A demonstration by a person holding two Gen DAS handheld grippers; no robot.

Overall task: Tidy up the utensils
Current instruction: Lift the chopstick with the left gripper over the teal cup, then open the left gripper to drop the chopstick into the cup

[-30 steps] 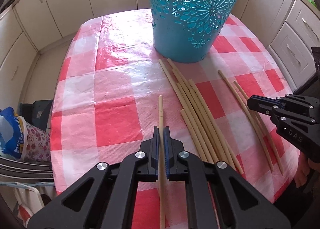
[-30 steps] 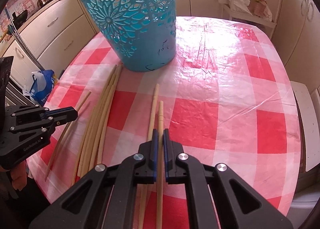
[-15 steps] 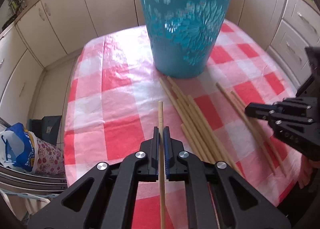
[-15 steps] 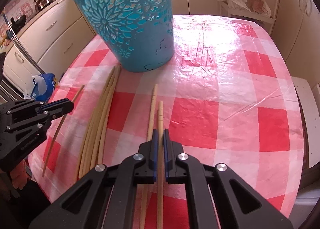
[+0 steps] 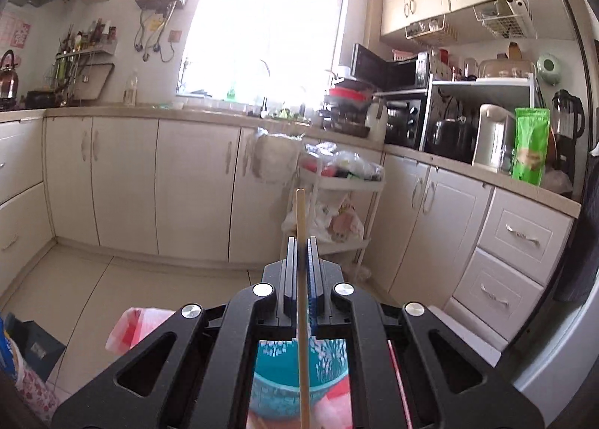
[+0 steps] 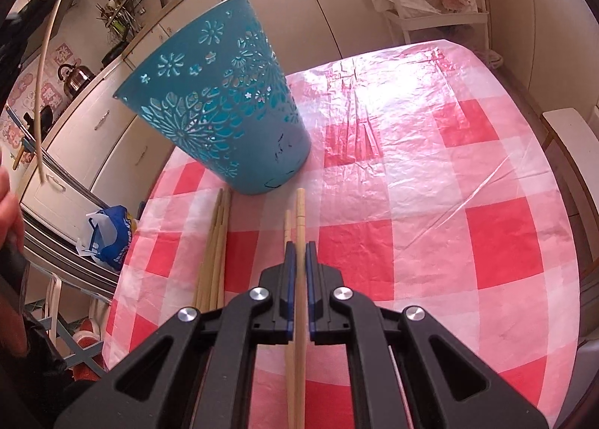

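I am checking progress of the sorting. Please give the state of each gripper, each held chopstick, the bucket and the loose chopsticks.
left gripper: shut on left chopstick, raised above the bucket
right gripper: shut on right chopstick, low over the table
blue bucket: upright on the tablecloth
loose chopsticks: lying flat beside the bucket

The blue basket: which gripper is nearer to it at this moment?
Left. The left gripper, shut on a raised chopstick, sits right above the blue basket. The right gripper, shut on another chopstick, stays low over the table, short of the basket's base.

Home kitchen: cabinets (image 5: 194,189), microwave (image 5: 389,71), kettle (image 5: 8,74)
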